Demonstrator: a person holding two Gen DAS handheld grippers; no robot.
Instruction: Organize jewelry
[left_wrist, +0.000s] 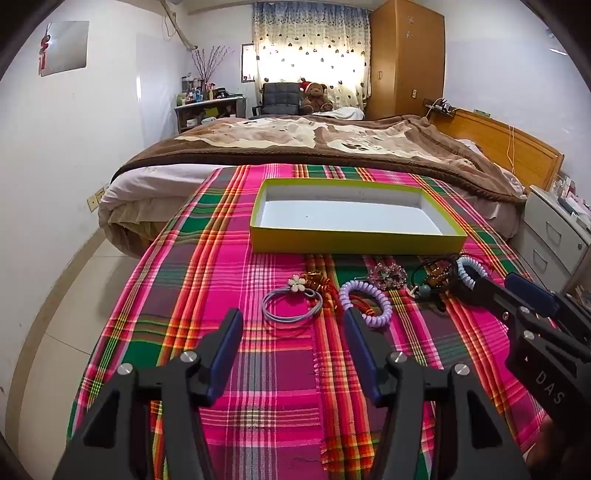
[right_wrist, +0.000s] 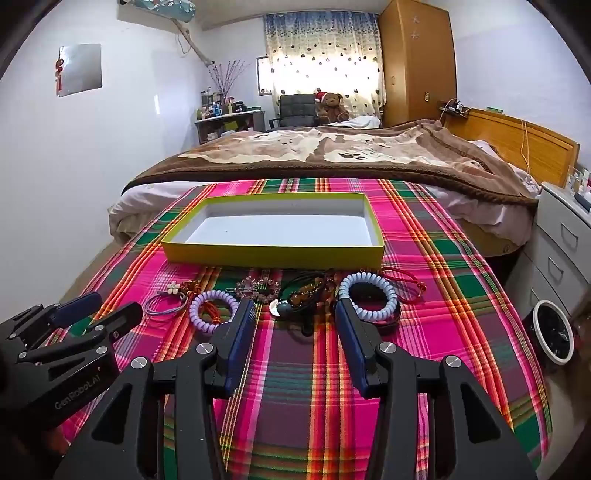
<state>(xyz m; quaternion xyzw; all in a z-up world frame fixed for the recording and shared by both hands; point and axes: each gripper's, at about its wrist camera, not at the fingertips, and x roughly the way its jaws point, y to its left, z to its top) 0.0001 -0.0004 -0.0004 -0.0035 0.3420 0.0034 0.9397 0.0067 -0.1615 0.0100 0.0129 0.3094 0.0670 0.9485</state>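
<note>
An empty yellow box (left_wrist: 354, 242) (right_wrist: 273, 254) with a white inside stands on the plaid cloth. In front of it lie, left to right, a lilac hair tie with a white flower (left_wrist: 291, 304) (right_wrist: 166, 301), a purple coil bracelet (left_wrist: 382, 299) (right_wrist: 212, 306), a crystal brooch (left_wrist: 388, 275) (right_wrist: 258, 288), dark beaded cords (right_wrist: 306, 291) and a pale blue coil bracelet (right_wrist: 369, 299) (left_wrist: 471, 271). My left gripper (left_wrist: 293, 325) (right_wrist: 107, 304) is open just short of the hair tie. My right gripper (right_wrist: 295, 314) (left_wrist: 498, 282) is open just short of the dark cords.
The plaid cloth (left_wrist: 258, 369) covers a table that drops off to tiled floor (left_wrist: 66, 295) on the left. A bed with a brown blanket (left_wrist: 332, 144) lies behind. White drawers (right_wrist: 565, 236) and a round bin (right_wrist: 552, 332) stand to the right.
</note>
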